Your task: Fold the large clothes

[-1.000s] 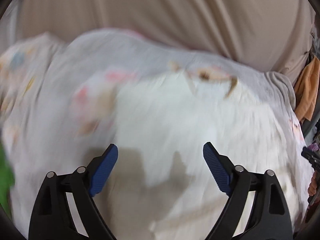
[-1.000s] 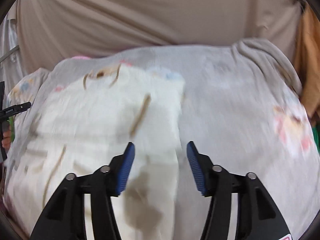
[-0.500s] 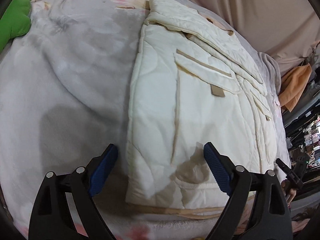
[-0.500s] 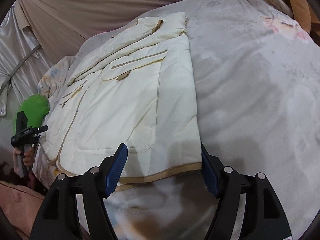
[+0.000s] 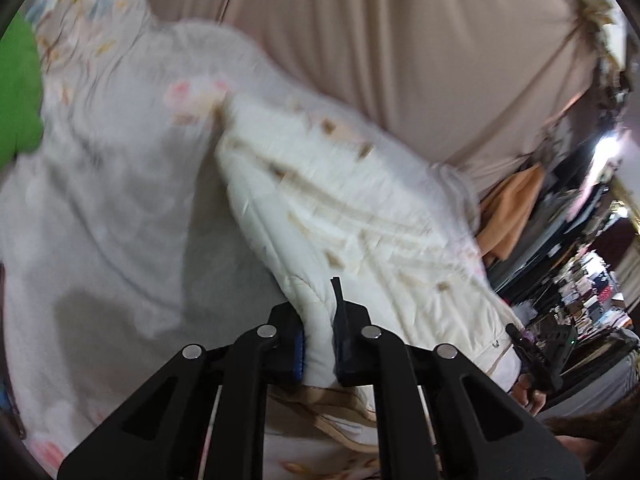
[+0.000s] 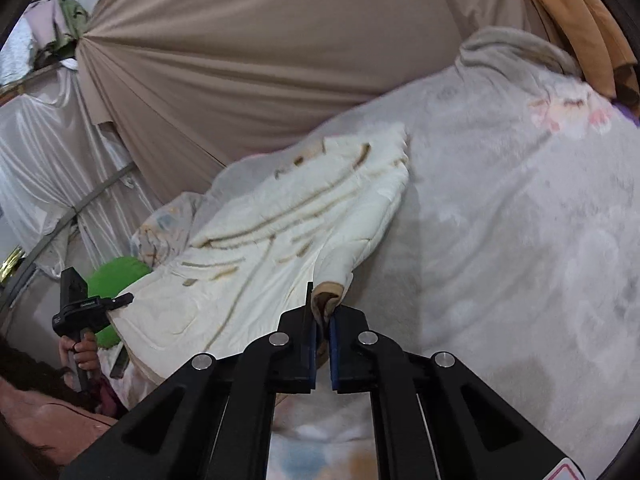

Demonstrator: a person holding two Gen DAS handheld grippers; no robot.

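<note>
Cream quilted jacket (image 5: 340,216) lies on the bed (image 5: 104,208) with you gripping both near hem corners — left gripper (image 5: 318,350) and right gripper (image 6: 322,354) jaws just clamped on it — likely to fold it away from you.

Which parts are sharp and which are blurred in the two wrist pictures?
Left wrist view: the left tool is sharp, the cream jacket and blanket smeared by motion. Right wrist view: the right tool is sharp, the jacket only softly blurred.
</note>
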